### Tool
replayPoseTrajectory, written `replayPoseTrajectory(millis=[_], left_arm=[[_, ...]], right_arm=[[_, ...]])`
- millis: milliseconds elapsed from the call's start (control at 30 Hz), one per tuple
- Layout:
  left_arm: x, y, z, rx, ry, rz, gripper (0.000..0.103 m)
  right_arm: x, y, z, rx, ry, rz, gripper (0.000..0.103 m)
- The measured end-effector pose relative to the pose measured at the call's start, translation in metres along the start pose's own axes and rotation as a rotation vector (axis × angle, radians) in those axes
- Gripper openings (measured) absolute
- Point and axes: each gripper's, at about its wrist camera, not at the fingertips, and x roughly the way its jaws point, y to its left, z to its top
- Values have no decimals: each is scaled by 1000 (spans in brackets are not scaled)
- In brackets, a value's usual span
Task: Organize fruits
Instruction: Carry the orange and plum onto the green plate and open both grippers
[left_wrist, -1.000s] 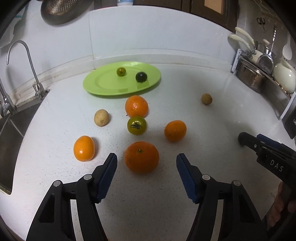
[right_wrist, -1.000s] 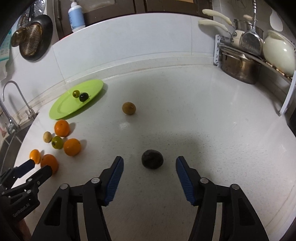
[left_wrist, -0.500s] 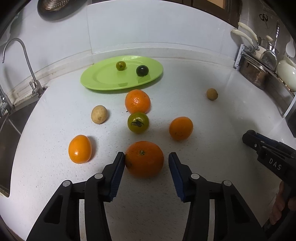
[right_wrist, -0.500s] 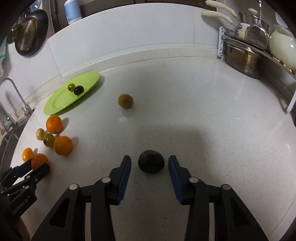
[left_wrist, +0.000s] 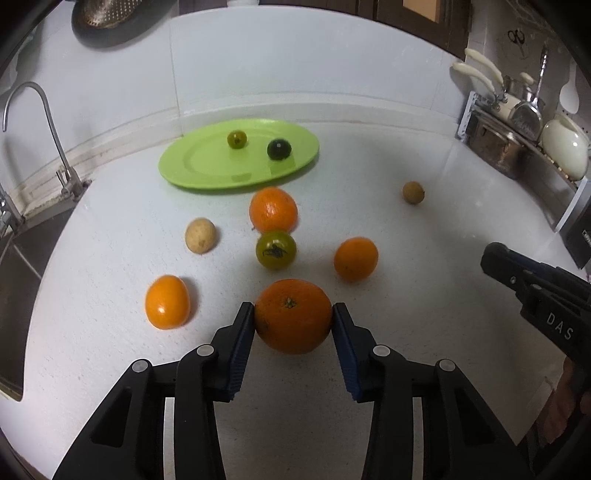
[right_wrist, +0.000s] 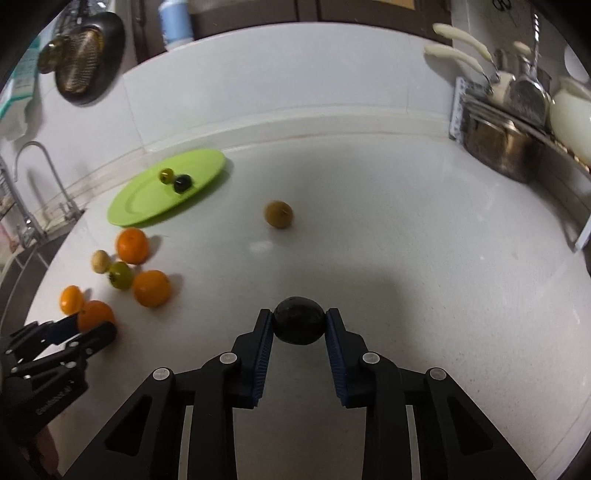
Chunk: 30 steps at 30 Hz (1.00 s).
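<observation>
My left gripper (left_wrist: 294, 317) is shut on a large orange (left_wrist: 293, 315) that rests on the white counter. My right gripper (right_wrist: 299, 323) is shut on a dark round fruit (right_wrist: 298, 325), also on the counter. A green plate (left_wrist: 207, 164) at the back holds a small green fruit (left_wrist: 236, 139) and a small dark fruit (left_wrist: 279, 148). Loose on the counter are three more oranges (left_wrist: 273, 209), (left_wrist: 355, 258), (left_wrist: 167, 301), a green tomato (left_wrist: 276, 249), a pale potato-like fruit (left_wrist: 200, 235) and a brown fruit (left_wrist: 413, 192).
A sink with a tap (left_wrist: 33, 122) lies at the left. A rack with a metal pot (right_wrist: 506, 147) and utensils stands at the right. A strainer (right_wrist: 79, 62) hangs on the back wall. The right gripper's body (left_wrist: 543, 299) shows at the left view's right edge.
Both grippers moved forward and closed: the left one onto the large orange, the right one onto the dark fruit. The other fruits have not moved.
</observation>
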Motion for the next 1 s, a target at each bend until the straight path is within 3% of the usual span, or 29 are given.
replayPoseTrajectory(millis=[500,1000], left_arm=[[-46,19,16,64,-111,-6,42],[-84,59,42,103,-253,32,42]], right_arm=[[-25,54,15,-90,-52,149,30],[-52,117,51,-190,-174,283,30]])
